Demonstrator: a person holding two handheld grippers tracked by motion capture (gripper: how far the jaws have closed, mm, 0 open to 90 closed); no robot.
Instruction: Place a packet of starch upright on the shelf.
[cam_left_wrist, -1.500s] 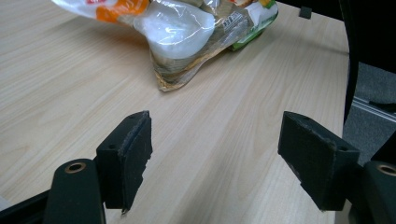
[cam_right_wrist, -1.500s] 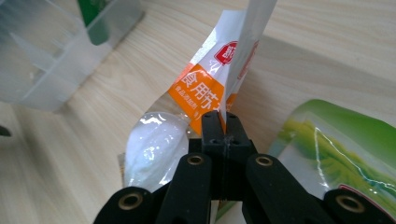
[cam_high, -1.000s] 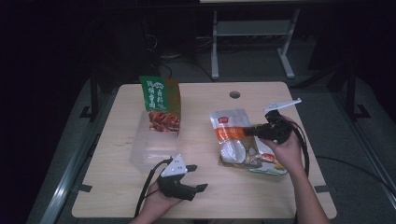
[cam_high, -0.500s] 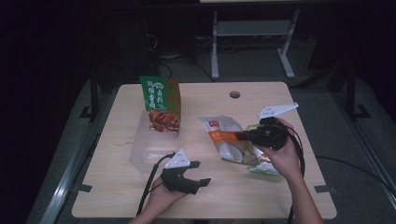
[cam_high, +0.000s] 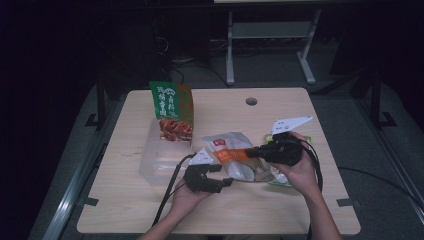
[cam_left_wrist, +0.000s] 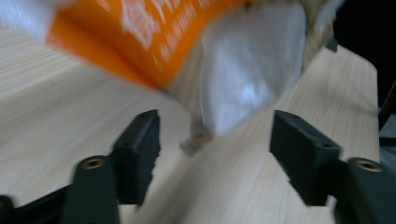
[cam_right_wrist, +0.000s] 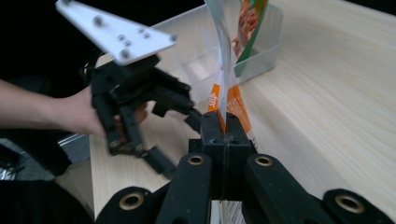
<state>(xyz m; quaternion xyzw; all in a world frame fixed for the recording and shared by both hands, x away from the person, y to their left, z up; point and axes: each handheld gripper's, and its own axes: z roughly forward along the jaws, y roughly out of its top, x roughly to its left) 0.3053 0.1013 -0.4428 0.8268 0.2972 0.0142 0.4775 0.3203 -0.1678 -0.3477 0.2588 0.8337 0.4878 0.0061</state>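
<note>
orange pouch (cam_high: 235, 156) pinched in right gripper (cam_high: 253, 152), just beside open left gripper (cam_high: 226, 175).

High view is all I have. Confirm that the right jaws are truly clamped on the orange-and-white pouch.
Observer: Confirmed. In the right gripper view, the right gripper has its jaws shut flat on the thin edge of the pouch, which stands up out of them.
Operator: Now report the left jaws.
Observer: The left gripper is open. Its jaws have just been closing, and the pouch's lower corner hangs between them with neither pad touching it.
</note>
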